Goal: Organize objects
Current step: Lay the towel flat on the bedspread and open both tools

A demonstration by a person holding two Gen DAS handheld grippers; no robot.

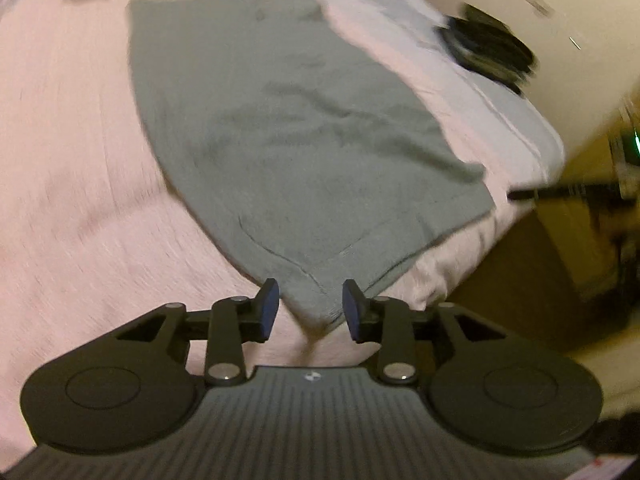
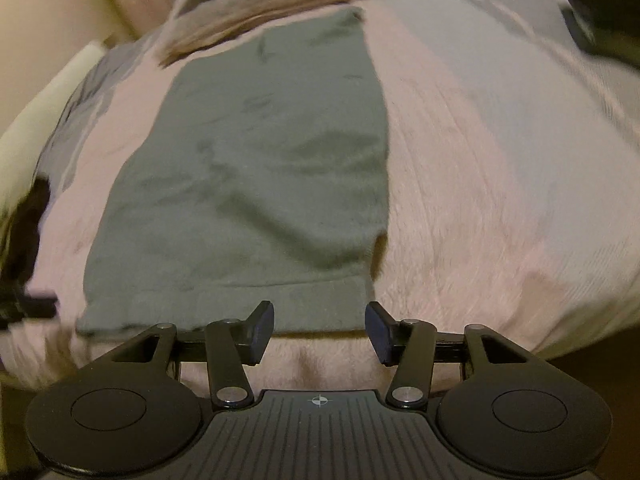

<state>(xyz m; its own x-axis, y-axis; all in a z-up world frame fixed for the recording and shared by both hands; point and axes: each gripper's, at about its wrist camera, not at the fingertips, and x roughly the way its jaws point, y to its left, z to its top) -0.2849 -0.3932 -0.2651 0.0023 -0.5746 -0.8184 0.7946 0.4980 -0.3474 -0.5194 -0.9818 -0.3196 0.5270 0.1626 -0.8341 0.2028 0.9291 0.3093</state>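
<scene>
— Grey-green cloth (image 1: 304,148), one piece, lies flat on the pink blanket (image 1: 80,168) of the bed, and we have a gripper at each near corner. What worries you?

— Our left gripper (image 1: 311,309) has its jaws standing apart with the cloth's corner between them, nothing pinched. Our right gripper (image 2: 320,330) is spread wider, at the near hem and holding nothing. If we close without dipping lower, we could catch the fluffy blanket along with the cloth, or miss the thin hem entirely.

— And the two sides?

— If one side grips and the other slips, the cloth would likely drag crooked and any fold would come out skewed. Both views are smeared with motion, so we can't judge how close the pads sit to the fabric.

— Counts?

— One grey-green cloth, one pink blanket, two grippers, one brownish cloth (image 2: 276,4) bunched at the far end, one dark object (image 1: 492,52) near the bed's edge, too blurred to name
</scene>
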